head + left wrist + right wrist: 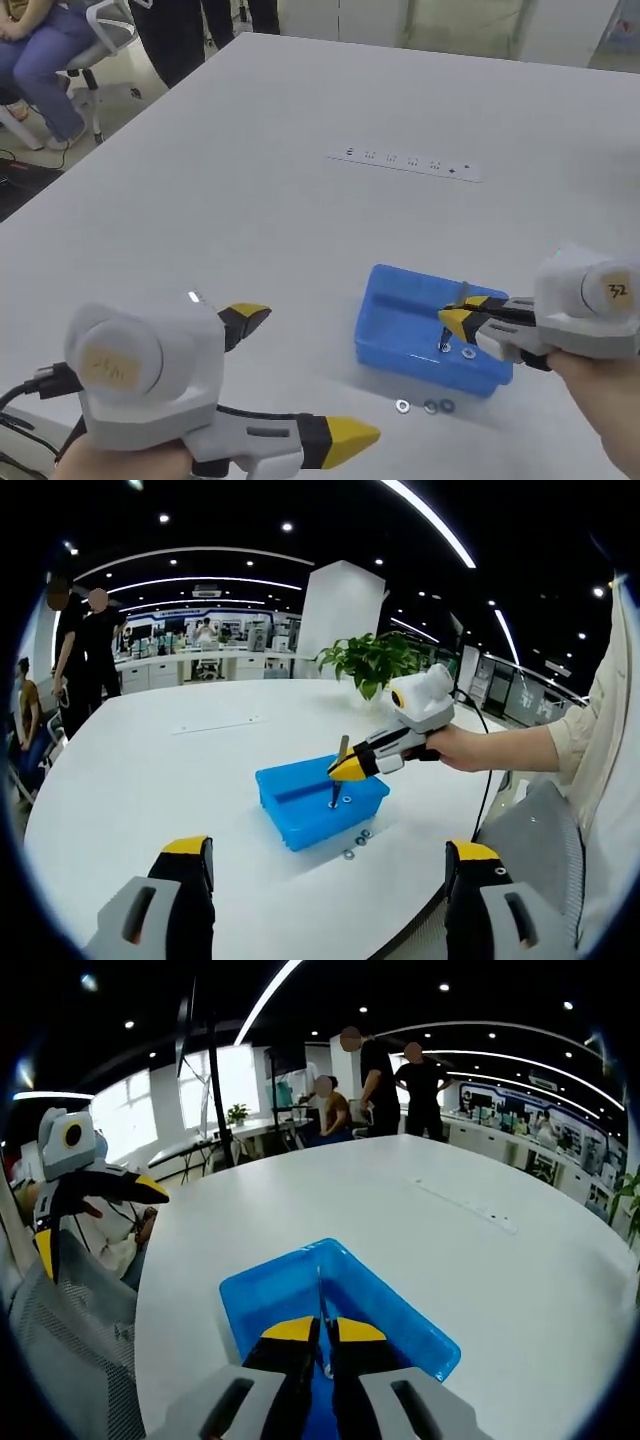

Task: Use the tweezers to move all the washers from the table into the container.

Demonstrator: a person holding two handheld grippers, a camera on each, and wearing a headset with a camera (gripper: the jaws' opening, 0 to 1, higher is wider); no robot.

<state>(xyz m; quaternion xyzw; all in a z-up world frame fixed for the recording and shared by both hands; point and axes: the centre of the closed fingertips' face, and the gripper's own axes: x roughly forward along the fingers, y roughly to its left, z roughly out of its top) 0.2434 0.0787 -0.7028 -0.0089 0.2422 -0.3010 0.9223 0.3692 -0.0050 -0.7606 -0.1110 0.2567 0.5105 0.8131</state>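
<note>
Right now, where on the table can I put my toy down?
Plenty of bare table between the power strip and the blue container. It's crowded by the container's near side, where washers lie, and under the right tongs holding tweezers.

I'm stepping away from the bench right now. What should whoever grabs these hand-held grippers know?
Left hand-held gripper: open, empty, held over the table near the person.
Right hand-held gripper: shut on the tweezers, tips down inside the blue container.
Done: at least one washer lies in the container.
Left to do: three washers on the table, just in front of the container.
</note>
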